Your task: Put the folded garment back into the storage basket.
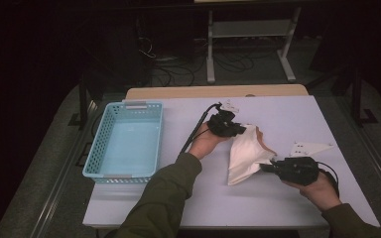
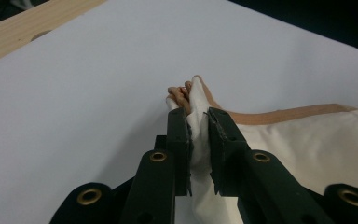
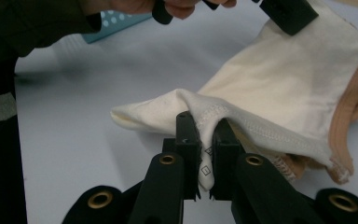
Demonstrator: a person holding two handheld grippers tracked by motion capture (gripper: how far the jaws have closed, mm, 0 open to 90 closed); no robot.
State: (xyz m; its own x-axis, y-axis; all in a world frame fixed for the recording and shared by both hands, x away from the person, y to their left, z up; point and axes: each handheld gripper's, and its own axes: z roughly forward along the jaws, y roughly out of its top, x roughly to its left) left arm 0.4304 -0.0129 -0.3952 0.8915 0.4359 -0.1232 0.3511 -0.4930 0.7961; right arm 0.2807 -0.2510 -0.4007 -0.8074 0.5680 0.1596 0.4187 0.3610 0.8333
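Both grippers, left [image 1: 239, 130] and right [image 1: 267, 167], have fingers clamped on the cloth [image 1: 245, 156]; keep tension even between them, lifting clear of the desk [image 1: 278, 208].

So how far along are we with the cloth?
Done: both grippers are clamped on the cream garment, left gripper at the tan-trimmed edge, right gripper on a stitched hem. In hand: it hangs between them over the table. Left: the blue basket holds nothing.
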